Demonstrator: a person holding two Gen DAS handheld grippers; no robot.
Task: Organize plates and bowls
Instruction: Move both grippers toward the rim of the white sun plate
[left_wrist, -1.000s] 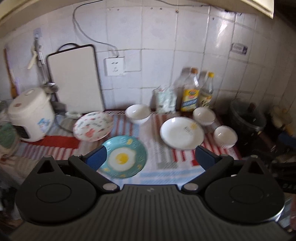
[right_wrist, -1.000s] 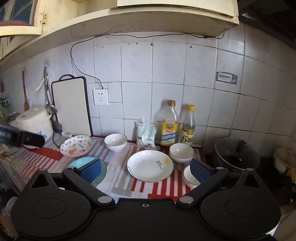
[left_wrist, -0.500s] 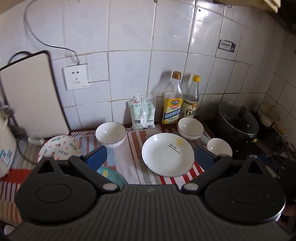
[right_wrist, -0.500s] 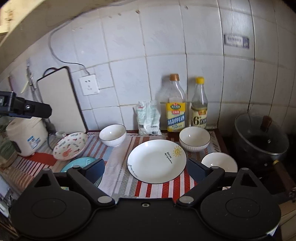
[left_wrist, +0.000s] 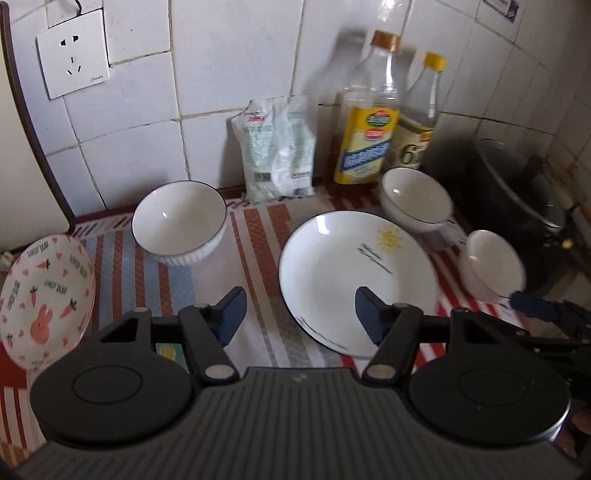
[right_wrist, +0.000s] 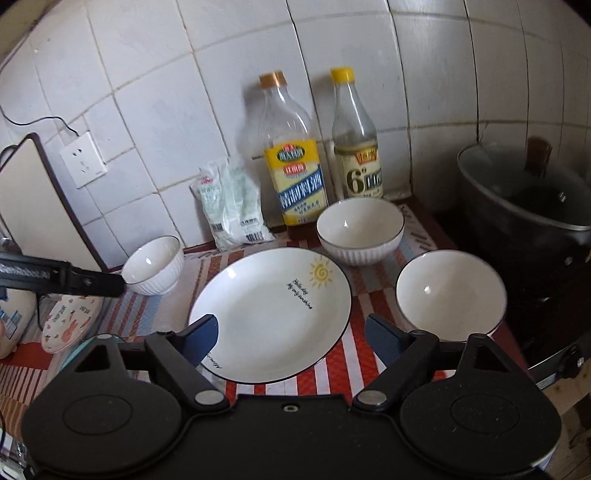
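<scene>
Nothing looks tidied yet. The dishes are spread out on the striped cloth over the counter (right_wrist: 369, 354).

In the middle of both views sits the big round white plate with a yellow sun drawn on it (right_wrist: 269, 314). To its upper left is a white ribbed bowl with a dark rim (left_wrist: 179, 221). Two more white bowls stand to its right, one near the bottles (right_wrist: 360, 229) and one nearer, by the dark pot (right_wrist: 448, 293). At the left edge lies the white plate with pink rabbits and carrots (left_wrist: 44, 295). A bit of a blue-green plate (left_wrist: 168, 350) peeks out under the left tongs.

The left tongs (left_wrist: 297, 314) have just been closing, but they are partly open with nothing in them, and their right finger hangs over the near rim of the sun plate. The right tongs (right_wrist: 291, 338) have just been closing a little too; they are wide open and empty, over the same plate.

I think all the stacking is left to do.
</scene>
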